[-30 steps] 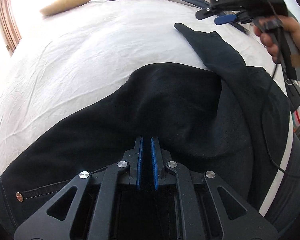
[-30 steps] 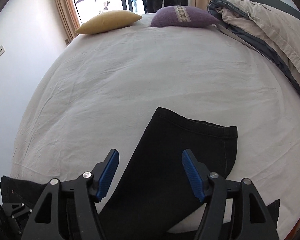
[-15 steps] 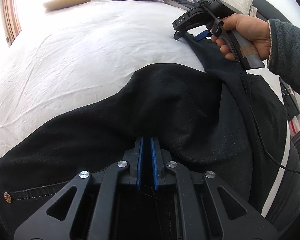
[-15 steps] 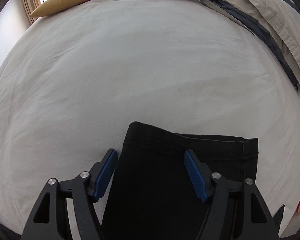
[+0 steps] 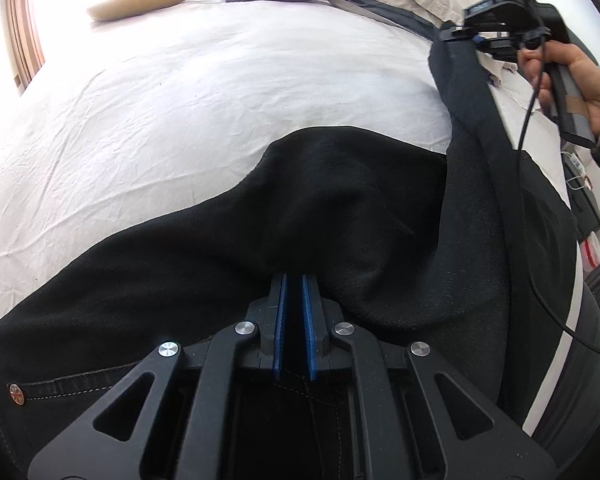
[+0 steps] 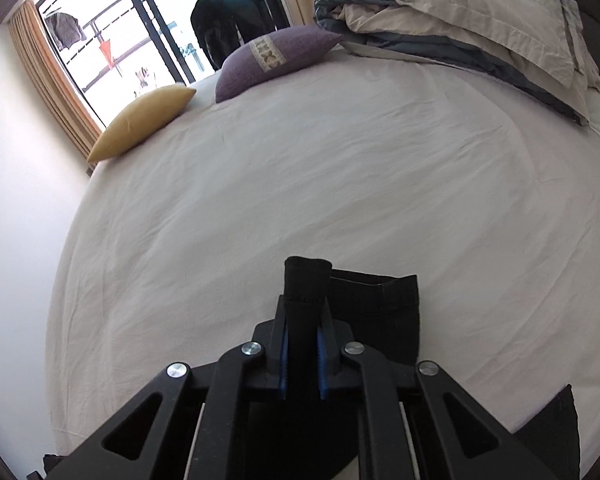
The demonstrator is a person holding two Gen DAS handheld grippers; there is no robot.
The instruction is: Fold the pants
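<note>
Black pants [image 5: 228,264] lie on a white bed sheet [image 5: 204,92]. My left gripper [image 5: 294,288] is shut on the pants near the crotch seam, low on the bed. My right gripper [image 6: 301,320] is shut on the hem of one pant leg [image 6: 306,280] and holds it above the sheet. The other leg's hem [image 6: 380,300] lies flat just beside it. In the left wrist view the right gripper [image 5: 496,20] shows at upper right with the leg [image 5: 472,112] hanging from it.
A yellow pillow [image 6: 140,124] and a purple pillow [image 6: 276,60] lie at the bed's far edge by the window. A folded beige and grey duvet [image 6: 472,28] is piled at the far right. A wall [image 6: 16,208] runs along the left.
My right gripper has closed on the pant leg's hem and lifted it off the sheet. My left gripper has stayed shut on the pants.
</note>
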